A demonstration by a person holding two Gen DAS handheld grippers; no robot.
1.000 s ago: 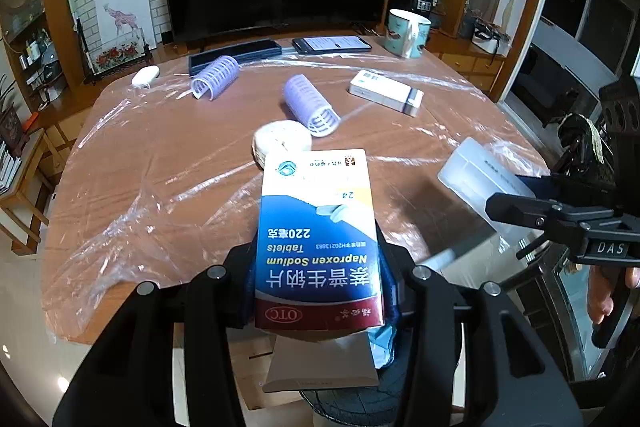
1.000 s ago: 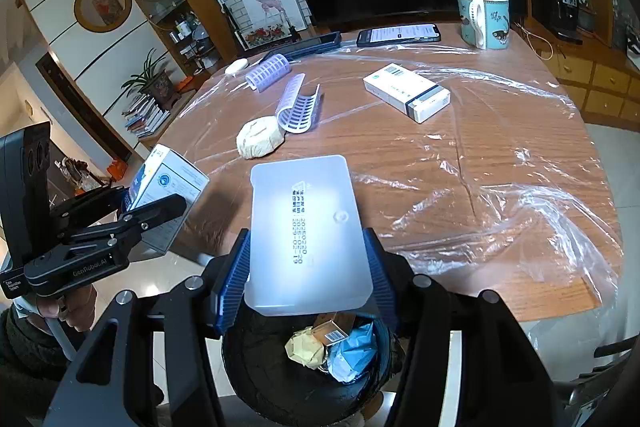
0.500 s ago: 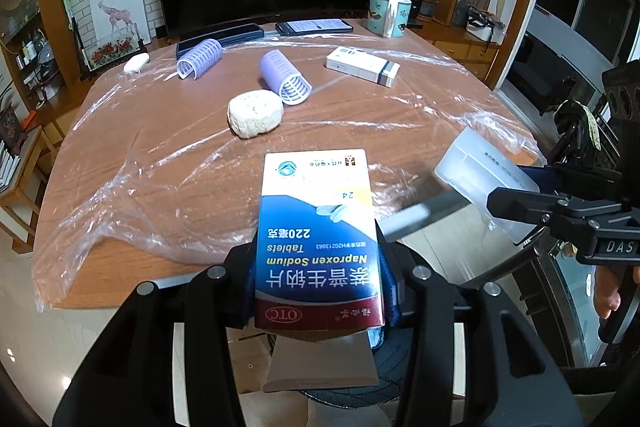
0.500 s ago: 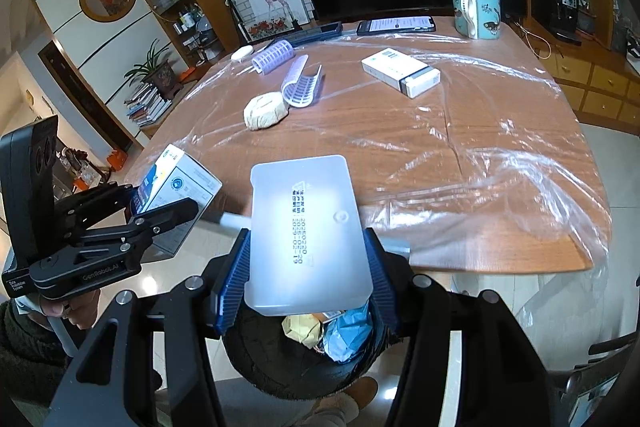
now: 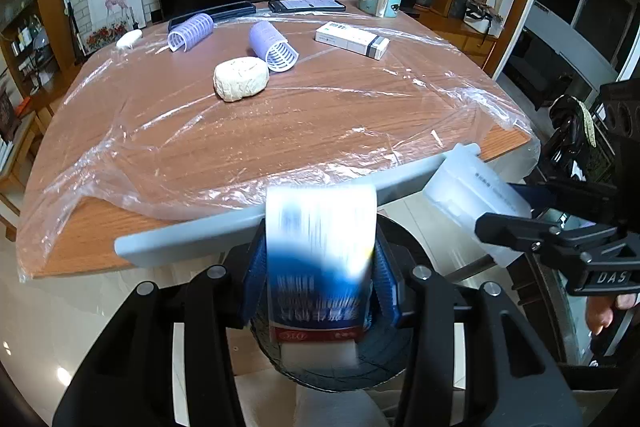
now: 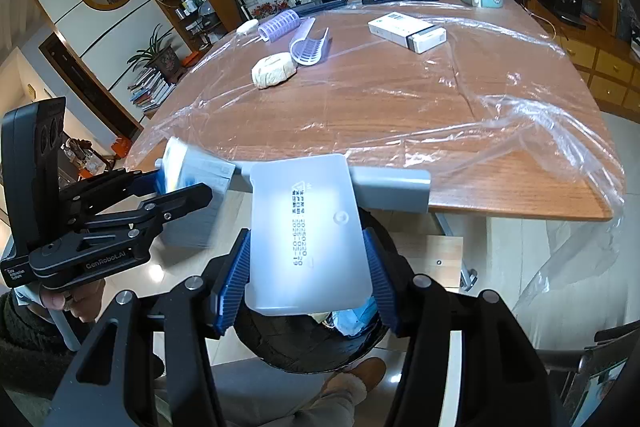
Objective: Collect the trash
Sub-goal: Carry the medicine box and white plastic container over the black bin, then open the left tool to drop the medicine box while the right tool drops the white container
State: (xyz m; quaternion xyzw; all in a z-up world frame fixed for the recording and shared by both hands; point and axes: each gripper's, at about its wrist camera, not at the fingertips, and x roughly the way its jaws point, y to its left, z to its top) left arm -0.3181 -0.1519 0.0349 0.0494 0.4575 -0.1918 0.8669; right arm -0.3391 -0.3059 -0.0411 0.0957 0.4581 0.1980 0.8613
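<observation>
My left gripper (image 5: 320, 291) has its jaws apart around a blue and white medicine box (image 5: 320, 263), which is motion-blurred and slipping down over the black trash bin (image 5: 384, 367). The box also shows in the right wrist view (image 6: 192, 183). My right gripper (image 6: 308, 287) is shut on a translucent white plastic box (image 6: 308, 235), held over the same bin (image 6: 312, 347), which holds crumpled trash. The left gripper (image 6: 172, 195) shows at the left of the right wrist view; the right gripper (image 5: 516, 227) with the plastic box (image 5: 472, 187) at the right of the left wrist view.
The wooden table (image 5: 280, 119) under clear plastic film carries a paper wad (image 5: 240, 79), two purple hair rollers (image 5: 274, 47), a white carton (image 5: 352, 39), a mug (image 5: 382, 1), a phone and a remote. A grey bar (image 5: 248, 223) runs along the near table edge.
Both grippers have drawn back from the table and down over the bin. The left jaws have opened and the medicine box is now blurred, sliding down.
</observation>
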